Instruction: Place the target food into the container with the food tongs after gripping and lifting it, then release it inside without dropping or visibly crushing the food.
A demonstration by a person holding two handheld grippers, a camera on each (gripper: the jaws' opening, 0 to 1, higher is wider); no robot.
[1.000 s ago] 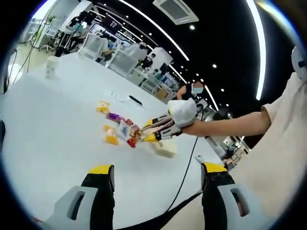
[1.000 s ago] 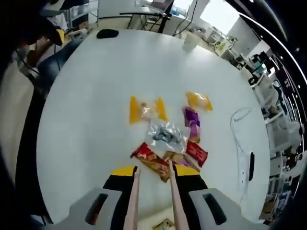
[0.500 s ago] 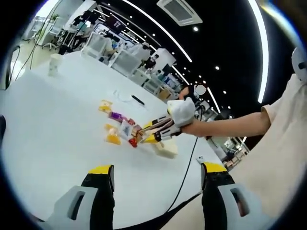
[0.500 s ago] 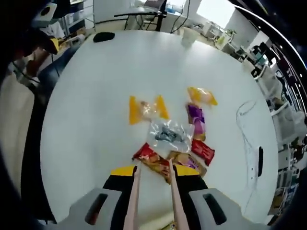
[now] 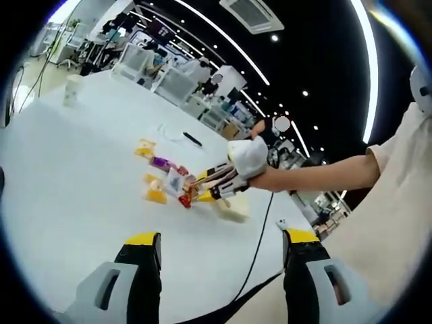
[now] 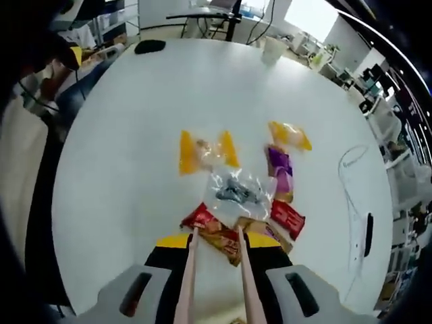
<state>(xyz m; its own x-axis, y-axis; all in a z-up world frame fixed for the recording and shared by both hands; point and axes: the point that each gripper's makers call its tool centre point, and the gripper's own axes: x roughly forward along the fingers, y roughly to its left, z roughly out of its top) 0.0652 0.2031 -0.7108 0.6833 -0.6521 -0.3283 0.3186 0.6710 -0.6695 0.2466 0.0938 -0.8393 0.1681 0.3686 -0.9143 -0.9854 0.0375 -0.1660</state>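
Note:
Several snack packets lie bunched on the white table [image 6: 121,169]: a yellow-orange one [image 6: 202,152], a clear one with dark contents [image 6: 236,191], a purple one [image 6: 278,165] and a red-brown one [image 6: 208,226]. My right gripper [image 6: 218,241] is shut on the food tongs [image 6: 191,270]. The tongs' two arms stand apart, with their tips over the near edge of the red-brown packet. In the left gripper view a gloved hand holds the right gripper [image 5: 204,187] low over the packets [image 5: 169,183], with a pale shallow container [image 5: 233,210] beside it. My left gripper [image 5: 221,237] hangs open, well short of them.
A paper cup [image 6: 272,48] stands at the table's far side, with a dark oval object [image 6: 150,46] left of it. A black pen [image 6: 368,226] and a thin looped cable [image 6: 347,175] lie to the right. Another black cable [image 5: 260,236] runs off the near edge.
My right gripper with the tongs has edged a little toward the packets, and the tong tips now overlap the red-brown packet's edge. The left gripper stays open and still.

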